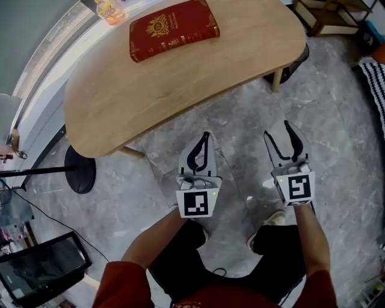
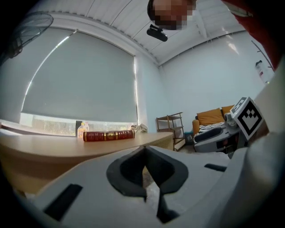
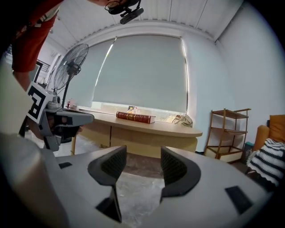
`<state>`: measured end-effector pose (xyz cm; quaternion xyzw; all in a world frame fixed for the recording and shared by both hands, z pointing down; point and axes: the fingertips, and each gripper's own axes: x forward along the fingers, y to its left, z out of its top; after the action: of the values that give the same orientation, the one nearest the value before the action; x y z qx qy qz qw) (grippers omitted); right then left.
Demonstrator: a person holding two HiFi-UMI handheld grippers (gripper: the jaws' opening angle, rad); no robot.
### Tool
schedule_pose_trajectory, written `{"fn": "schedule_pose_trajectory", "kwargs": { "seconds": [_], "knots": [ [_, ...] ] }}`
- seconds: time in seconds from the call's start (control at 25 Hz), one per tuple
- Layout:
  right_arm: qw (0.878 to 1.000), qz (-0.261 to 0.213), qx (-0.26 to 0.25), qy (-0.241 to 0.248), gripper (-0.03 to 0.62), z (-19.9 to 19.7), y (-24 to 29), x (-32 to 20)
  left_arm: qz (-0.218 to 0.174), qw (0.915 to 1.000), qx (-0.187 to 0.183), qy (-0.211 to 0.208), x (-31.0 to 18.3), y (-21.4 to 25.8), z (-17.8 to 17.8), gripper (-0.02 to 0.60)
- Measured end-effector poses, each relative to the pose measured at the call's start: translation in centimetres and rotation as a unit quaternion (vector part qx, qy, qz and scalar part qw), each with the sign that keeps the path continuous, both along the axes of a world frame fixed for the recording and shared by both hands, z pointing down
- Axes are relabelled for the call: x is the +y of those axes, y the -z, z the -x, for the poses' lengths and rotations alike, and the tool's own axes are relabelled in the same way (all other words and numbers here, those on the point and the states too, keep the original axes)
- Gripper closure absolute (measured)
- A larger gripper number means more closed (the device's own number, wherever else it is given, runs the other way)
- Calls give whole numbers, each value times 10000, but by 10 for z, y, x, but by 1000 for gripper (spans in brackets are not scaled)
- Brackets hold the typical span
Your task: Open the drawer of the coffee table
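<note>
Head view puts the counter [image 1: 180, 84] ahead of both claws; its drawer shows in no view. My left claw [image 1: 207, 138] is pinched together, right claw [image 1: 278, 131] spread and empty. Groping blind under the rim, I risk bumping it and jolting the red book [image 1: 173, 29].

I could read nothing. The red book [image 1: 173, 29] on the surface [image 1: 180, 84] ahead of my jaws bore a gold crest and gold lettering too small to make out. The label on the bottle [image 1: 110, 10] beyond it was blurred.
</note>
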<state>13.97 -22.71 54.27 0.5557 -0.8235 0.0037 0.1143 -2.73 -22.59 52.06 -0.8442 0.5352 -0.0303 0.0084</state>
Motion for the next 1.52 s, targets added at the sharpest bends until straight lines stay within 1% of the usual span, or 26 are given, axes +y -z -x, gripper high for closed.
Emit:
{"fn": "schedule_pose_trajectory", "kwargs": {
  "seconds": [0.12,0.2,0.28,0.36,0.44,0.56,0.72,0.84,0.96,1.04,1.12,1.2,1.36,1.52],
  "knots": [
    [9998,62,-52,207,359,5,-40,-10,28,9998,-66,-177,-12,-47,1,574],
    [9993,172,-109,302,359,8,-66,-14,39,9997,-25,-229,-16,-72,2,574],
    [9990,206,-143,378,359,14,-86,-17,61,9997,14,-240,-20,-91,3,574],
    [9986,189,-71,485,359,20,-100,-19,-17,9997,8,-246,-26,-104,4,574],
    [9982,190,-72,570,359,23,-110,-23,-137,9996,32,-232,-34,-110,6,574],
    [9986,201,-291,388,359,13,-121,-30,-225,9997,74,-53,-46,-121,16,574],
    [9989,103,-411,222,359,1,-134,-43,-473,9988,-78,-48,-55,-136,15,574],
    [9987,-7,-347,363,359,6,-141,-48,-493,9987,-148,-44,-54,-151,12,574],
    [9979,-131,-2,632,359,16,-155,-40,-500,9983,-281,-69,-52,-167,8,574],
    [9973,-140,147,710,359,18,-168,-36,-456,9985,-305,-73,-50,-175,6,574],
    [9972,-111,151,725,359,20,-178,-34,-412,9987,-301,-19,-51,-180,9,574],
    [9973,-67,75,730,359,23,-181,-31,-449,9985,-304,30,-51,-180,13,574],
    [9968,-52,-52,798,359,26,-177,-27,-500,9983,-297,0,-45,-180,13,574],
    [9967,-22,-25,812,359,29,-175,-29,-528,9981,-314,-9,-44,-178,13,574]
  ]
}}
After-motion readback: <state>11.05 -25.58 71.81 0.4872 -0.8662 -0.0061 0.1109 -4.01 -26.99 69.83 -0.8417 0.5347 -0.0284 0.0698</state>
